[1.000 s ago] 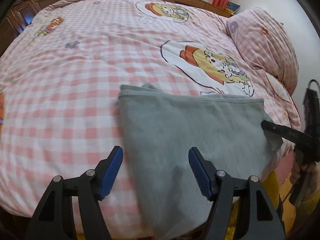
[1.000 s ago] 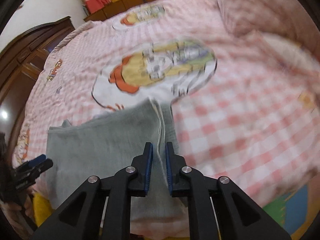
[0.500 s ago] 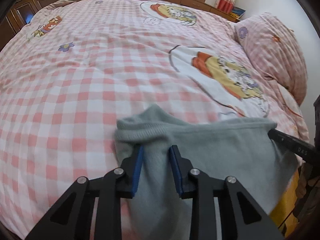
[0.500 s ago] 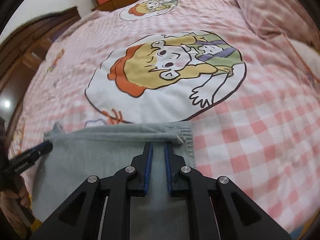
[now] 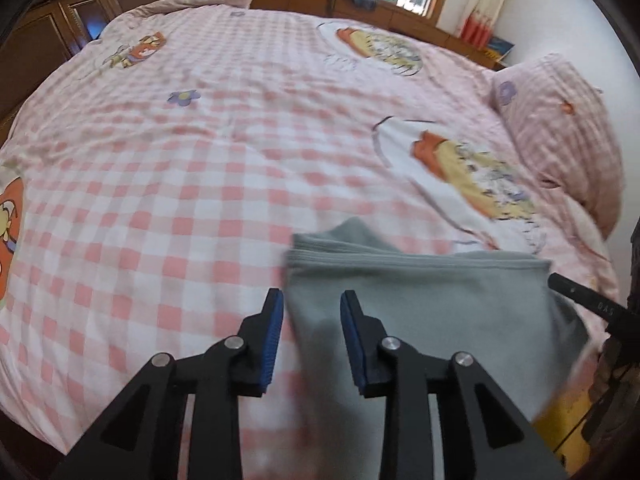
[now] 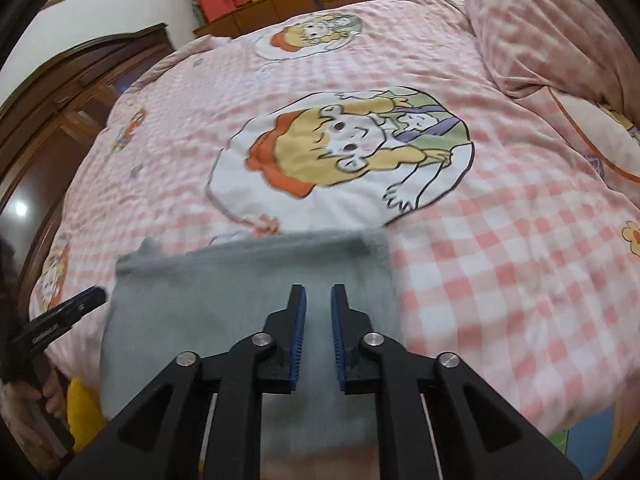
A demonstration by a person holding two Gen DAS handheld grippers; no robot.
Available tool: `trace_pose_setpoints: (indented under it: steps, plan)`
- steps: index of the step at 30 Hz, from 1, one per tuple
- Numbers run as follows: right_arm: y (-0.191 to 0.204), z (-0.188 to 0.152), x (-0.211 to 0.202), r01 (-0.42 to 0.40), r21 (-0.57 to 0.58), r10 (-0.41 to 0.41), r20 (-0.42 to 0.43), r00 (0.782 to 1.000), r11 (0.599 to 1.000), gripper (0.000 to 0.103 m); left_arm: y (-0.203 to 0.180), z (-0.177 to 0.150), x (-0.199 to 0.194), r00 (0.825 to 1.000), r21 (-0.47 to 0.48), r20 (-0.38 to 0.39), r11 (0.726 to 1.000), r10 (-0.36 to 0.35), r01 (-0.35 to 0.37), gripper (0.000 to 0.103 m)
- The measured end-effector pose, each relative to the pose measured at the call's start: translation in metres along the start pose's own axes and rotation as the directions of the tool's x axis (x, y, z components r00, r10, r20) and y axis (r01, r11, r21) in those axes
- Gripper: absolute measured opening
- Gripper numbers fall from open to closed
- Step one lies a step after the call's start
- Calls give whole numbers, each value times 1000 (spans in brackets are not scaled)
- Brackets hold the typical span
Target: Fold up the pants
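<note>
Grey pants point(image 5: 420, 304) flat on bed point(image 5: 200, 184) — both grippers seemingly released

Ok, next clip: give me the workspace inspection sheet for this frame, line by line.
Surface: bed under a pink checked cartoon-print quilt.
Job's things: grey pants folded flat at the near edge, partly hanging over it.
Clutter: pink checked pillow at the right side.
Grippers: left hand-held gripper open, straddling the pants' left edge; right hand-held gripper slightly parted above the pants, holding nothing.
Cables: nothing seen.
Surroundings: wooden wardrobe, window with curtains.
</note>
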State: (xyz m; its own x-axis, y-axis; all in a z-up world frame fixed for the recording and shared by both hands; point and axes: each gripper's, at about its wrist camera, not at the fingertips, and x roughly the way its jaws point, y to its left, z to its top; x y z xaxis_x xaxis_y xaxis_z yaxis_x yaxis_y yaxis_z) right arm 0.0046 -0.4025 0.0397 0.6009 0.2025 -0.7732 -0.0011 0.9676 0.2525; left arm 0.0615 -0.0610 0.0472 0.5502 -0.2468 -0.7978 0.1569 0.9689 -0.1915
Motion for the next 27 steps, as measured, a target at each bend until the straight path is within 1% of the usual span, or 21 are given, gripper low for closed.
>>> trace_pose_setpoints:
  steps: [1,3,4,7,10,12,13,14,17,21,27]
  plan:
    - [0,-6,0,14,-13,-14,-15,1000,1000,17,-4,-2,-4,1000,1,-2,1000,-27,27,30]
    - [-2,-18,3,37,-31,-38,-37,999,999,17,-12,-9,-7,996,5,-33,997,-82,82,31]
    - [-6,-25,6,38,-24,-39,-50,998,999,17,-16,-12,-6,995,7,-49,996,-89,90,31]
    - [-15,-37,5,3,36,-1,-55,998,999,17,-22,-29,-1,993,16,-89,997,-80,82,35]
    - [-12,-40,-2,17,50,-15,-49,999,999,17,-23,-46,-1,994,33,-102,998,-51,54,36]
    - [-6,-41,-7,31,32,-30,-45,999,999,17,-25,-53,-6,994,52,-105,998,-36,41,43]
    - [-3,-43,-10,36,21,-35,-43,998,999,17,-25,-56,-8,994,60,-111,998,-23,30,52]
    - [0,-45,-12,42,8,-42,-42,998,999,18,-24,-60,-9,992,59,-126,998,-16,23,54]
    - [0,-50,-11,49,14,-48,-56,997,999,21,-16,-72,-14,988,18,-149,998,-51,54,54]
    - [-9,-59,3,41,49,-36,-102,994,998,22,-8,-81,-18,985,-28,-155,997,-81,78,54]
    - [-19,-64,7,5,118,9,-119,993,993,22,-9,-87,-15,985,-15,-146,996,-88,87,56]
